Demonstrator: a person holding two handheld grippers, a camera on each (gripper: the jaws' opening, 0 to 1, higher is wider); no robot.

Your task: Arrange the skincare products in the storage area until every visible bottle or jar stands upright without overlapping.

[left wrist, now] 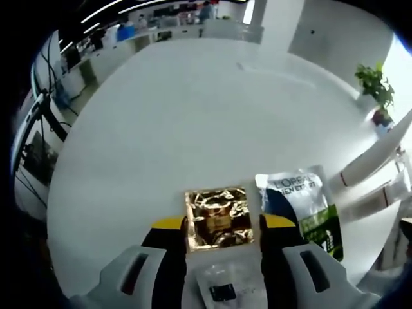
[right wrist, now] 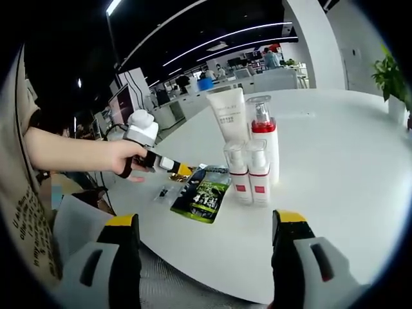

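Left gripper view: left gripper (left wrist: 219, 225) jaws clamp gold box (left wrist: 217, 219); right gripper (right wrist: 209, 228) jaws apart

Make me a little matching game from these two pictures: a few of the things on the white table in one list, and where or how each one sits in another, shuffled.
Things:
1. gold packet
2. green and black sachet
3. white tube
4. two small bottles

Places or states:
A. standing at the front of the upright group
B. lying flat on the table
C. between the left gripper's jaws
D. standing tallest, at the back of the group

Pairs: 1-C, 2-B, 3-D, 4-A
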